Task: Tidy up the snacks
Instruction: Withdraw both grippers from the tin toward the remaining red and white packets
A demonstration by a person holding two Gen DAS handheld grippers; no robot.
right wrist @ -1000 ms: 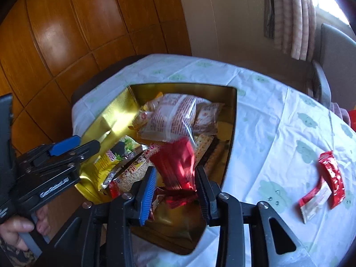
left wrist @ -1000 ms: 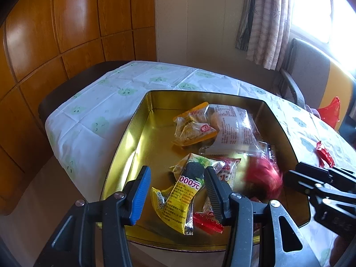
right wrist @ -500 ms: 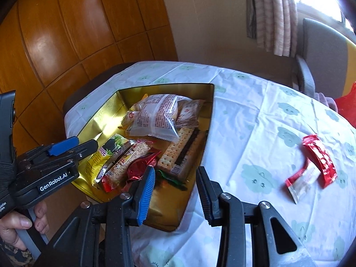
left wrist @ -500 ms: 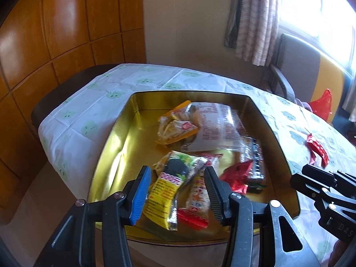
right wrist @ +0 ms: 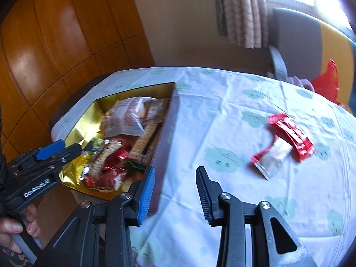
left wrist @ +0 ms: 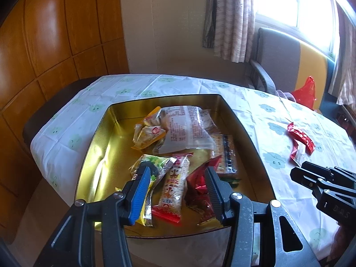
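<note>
The right gripper (right wrist: 174,191) no longer holds the shiny red packet (left wrist: 201,183); its jaws now stand apart and empty above the tablecloth (right wrist: 222,120), beside the gold tin (left wrist: 98,138) rather than over it. The packet now lies inside the tin, apparently against the biscuit pack (left wrist: 227,153). The left gripper (left wrist: 175,191) sits slightly further back from the tin.

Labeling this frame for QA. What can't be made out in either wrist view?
- Left wrist view: the gold tin's near rim is hidden behind the left gripper.
- Left wrist view: the right gripper is cut off by the right edge.
- Right wrist view: the red snack packets on the tablecloth are motion-blurred, print unreadable.
- Right wrist view: the tin's wall hides its right-side contents.
</note>
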